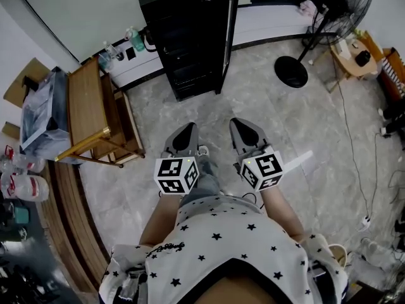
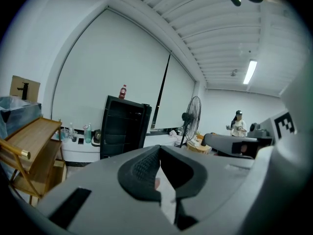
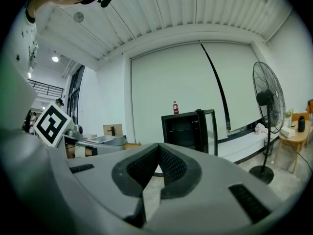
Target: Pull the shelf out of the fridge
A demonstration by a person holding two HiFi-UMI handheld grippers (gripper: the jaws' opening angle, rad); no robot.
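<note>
The black fridge point(image 1: 188, 37) stands across the floor ahead of me, its glass door point(image 1: 229, 33) swung open to the right. Dark shelves point(image 1: 188, 54) sit inside it, all pushed in. My left gripper point(image 1: 185, 133) and right gripper point(image 1: 243, 129) hover side by side at waist height, well short of the fridge, both shut with nothing between the fingers. In the left gripper view the fridge point(image 2: 124, 127) shows beyond the left gripper point(image 2: 159, 149). In the right gripper view the fridge point(image 3: 188, 130) shows beyond the right gripper point(image 3: 159, 146).
A wooden rack point(image 1: 88, 116) stands to the left of the fridge, a standing fan point(image 1: 329, 18) and a small wooden stool point(image 1: 354, 56) to the right. A red bottle point(image 3: 175, 107) stands on the fridge top. Cables point(image 1: 361, 170) trail over the floor at right. A person point(image 2: 238, 124) stands far off.
</note>
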